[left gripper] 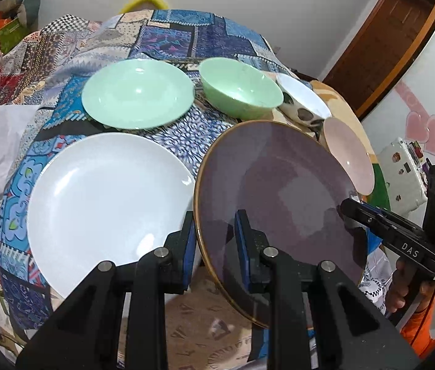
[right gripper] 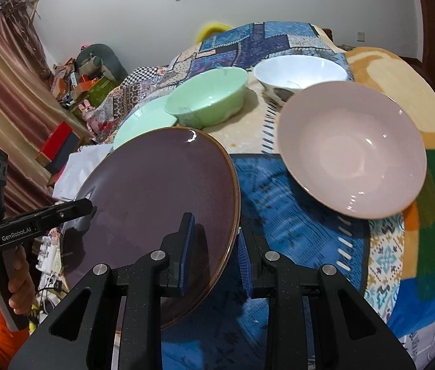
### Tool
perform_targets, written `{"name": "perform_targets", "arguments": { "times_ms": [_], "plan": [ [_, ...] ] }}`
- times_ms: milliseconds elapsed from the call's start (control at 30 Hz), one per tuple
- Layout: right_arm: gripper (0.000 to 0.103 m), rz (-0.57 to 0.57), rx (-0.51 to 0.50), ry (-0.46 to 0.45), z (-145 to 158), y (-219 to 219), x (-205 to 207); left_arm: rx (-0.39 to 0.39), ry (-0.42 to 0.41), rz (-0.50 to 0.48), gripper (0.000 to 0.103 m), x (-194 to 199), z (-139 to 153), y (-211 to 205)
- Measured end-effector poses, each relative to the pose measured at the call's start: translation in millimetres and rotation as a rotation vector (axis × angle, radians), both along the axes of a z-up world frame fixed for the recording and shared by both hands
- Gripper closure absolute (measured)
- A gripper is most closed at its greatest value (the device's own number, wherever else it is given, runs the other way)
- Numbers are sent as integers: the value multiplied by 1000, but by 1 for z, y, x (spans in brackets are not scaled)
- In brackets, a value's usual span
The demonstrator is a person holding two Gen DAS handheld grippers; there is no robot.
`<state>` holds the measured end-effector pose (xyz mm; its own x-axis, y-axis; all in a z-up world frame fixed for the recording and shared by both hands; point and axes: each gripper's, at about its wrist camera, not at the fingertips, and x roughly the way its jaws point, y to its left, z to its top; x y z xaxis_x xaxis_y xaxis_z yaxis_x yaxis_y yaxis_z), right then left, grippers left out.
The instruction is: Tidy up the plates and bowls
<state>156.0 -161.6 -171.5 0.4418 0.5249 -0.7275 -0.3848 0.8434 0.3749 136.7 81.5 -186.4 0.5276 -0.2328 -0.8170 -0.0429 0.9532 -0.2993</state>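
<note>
Purple plate [left gripper: 279, 203] is held off the bench [left gripper: 174, 135] beside the white plate [left gripper: 106, 203], rim clamped by left claw [left gripper: 214, 240] and right claw [right gripper: 214, 246]. Uneven pull between claws risks slippage onto the pink bowl [right gripper: 353, 148].

The left gripper [left gripper: 214, 234] points steeply down, its blue-padded jaws closed on the near rim of the dark plate [left gripper: 279, 185], one pad above and one below. The right gripper [right gripper: 214, 246] is pitched down too and clamps the opposite rim of the same plate. A hand [right gripper: 20, 289] in an orange sleeve wraps each gripper's handle.
</note>
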Motion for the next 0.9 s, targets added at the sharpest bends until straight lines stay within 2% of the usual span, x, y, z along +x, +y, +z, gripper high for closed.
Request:
{"name": "perform_targets", "arguments": {
  "times_ms": [500, 900],
  "plan": [
    [79, -42, -6, 69, -31, -23, 9, 14, 73, -42, 79, 27, -33, -25],
    [79, -51, -15, 69, -36, -24, 17, 24, 112, -48, 79, 46, -55, -28]
  ]
}}
